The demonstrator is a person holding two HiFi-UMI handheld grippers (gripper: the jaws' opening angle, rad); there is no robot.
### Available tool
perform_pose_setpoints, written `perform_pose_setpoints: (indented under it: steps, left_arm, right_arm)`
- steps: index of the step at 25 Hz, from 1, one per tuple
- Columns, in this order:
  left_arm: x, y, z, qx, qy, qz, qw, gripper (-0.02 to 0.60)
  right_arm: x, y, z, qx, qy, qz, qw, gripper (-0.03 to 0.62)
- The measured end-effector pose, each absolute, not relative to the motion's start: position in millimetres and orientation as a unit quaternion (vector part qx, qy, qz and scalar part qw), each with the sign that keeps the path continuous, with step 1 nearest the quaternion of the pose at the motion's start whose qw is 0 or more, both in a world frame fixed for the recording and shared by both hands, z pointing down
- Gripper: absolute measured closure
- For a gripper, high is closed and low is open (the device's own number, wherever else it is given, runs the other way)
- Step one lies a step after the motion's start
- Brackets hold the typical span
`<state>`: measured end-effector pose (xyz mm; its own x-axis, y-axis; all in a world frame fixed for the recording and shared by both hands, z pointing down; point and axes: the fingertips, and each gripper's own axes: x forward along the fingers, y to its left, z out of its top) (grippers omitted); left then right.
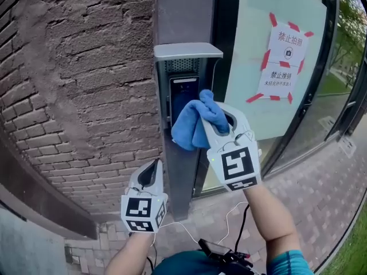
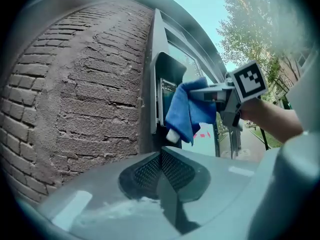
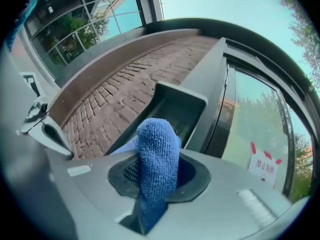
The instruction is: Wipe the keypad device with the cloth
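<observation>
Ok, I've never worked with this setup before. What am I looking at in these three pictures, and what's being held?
There is no robot arm: a person holds a two-jaw gripper in each hand. The head view comes from a camera on the person's head, looking down past both grippers. The other two views come from cameras riding on each gripper, looking along its jaws. The scene is a brick wall beside a glass door, with a hooded keypad device on the grey post between them. The right gripper is shut on a blue microfibre cloth, held up at the device's front. The left gripper hangs lower, jaws together, nothing between them. The marker cubes are part of the grippers.
</observation>
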<state>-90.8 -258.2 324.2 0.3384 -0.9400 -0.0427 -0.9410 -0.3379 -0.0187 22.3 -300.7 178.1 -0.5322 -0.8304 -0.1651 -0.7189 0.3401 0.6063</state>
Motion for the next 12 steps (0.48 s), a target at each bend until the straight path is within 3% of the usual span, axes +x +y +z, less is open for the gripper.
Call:
perform_pose_setpoints:
  steps: [5,12]
  left_arm:
    - [-98,-254,322,-0.813,0.582,0.019,0.020,0.589]
    - [-114,-253,328,-0.803,0.595,0.021,0.013,0.589]
  right_arm:
    - [-6,-295,140,0.468,-0.803,-0.364,0.059,0.526]
    - [-20,-319,227,0.448,-0.825,-0.320,0.126,0.526]
